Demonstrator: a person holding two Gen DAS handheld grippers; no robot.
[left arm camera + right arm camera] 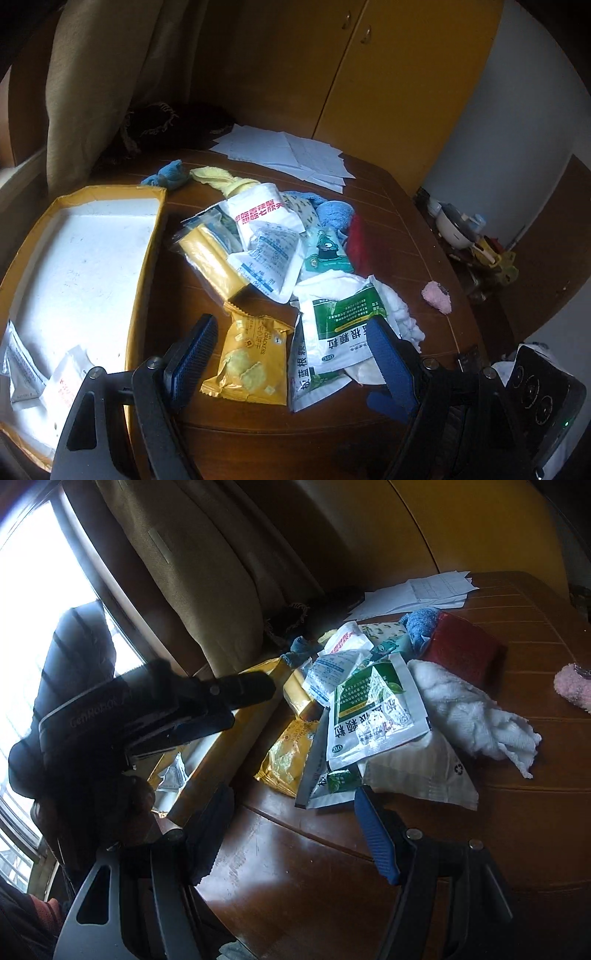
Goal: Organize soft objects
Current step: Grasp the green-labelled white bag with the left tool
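A heap of soft packets and cloths lies on the brown table [332, 424]. My left gripper [291, 339] is open, its jaws on either side of a yellow cracker packet [251, 362] and a green-and-white sachet [340, 328], just above them. A white towel [472, 709], red pouch [461, 650], blue cloth [334, 214] and pink fluffy item [437, 295] lie around. My right gripper [295, 812] is open and empty, low over the table's near edge, before the sachet [373, 709]. The left gripper's body [166, 705] shows in the right wrist view.
A yellow cardboard box lid [144, 258] with a white inside holds a few sachets at the left. Paper sheets [288, 155] lie at the back. A curtain [96, 92] hangs behind the box. A dark device [539, 398] sits at the right.
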